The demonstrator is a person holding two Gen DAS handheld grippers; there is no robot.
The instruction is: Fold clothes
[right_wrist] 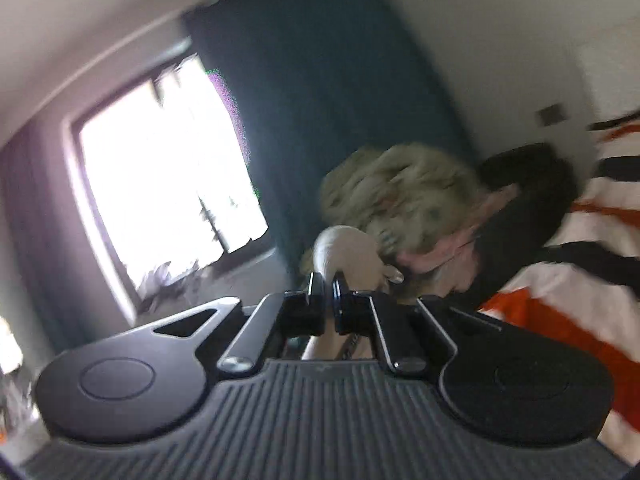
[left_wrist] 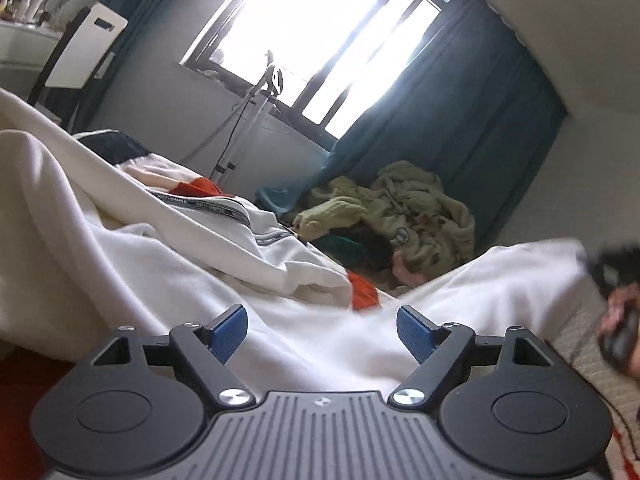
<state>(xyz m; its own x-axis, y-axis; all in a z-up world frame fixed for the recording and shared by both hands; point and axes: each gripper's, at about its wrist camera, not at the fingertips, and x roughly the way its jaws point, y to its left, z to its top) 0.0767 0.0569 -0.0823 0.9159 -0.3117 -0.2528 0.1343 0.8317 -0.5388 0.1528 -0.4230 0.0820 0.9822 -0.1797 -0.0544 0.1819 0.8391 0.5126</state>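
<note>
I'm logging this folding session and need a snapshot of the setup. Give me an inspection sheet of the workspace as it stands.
Surface: bed, largely covered by fabric.
Job's things: white garment with a dark lettered band, spread rumpled in front of the left gripper.
Clutter: heap of pale green clothes with dark items by the curtain; orange, white and black striped fabric.
Grippers: left jaws wide apart, nothing between them; right gripper jaws closed on a bunch of white cloth.
Cables: one hangs from the stand below the window.
Surroundings: bright window, teal curtain, white chair.
</note>
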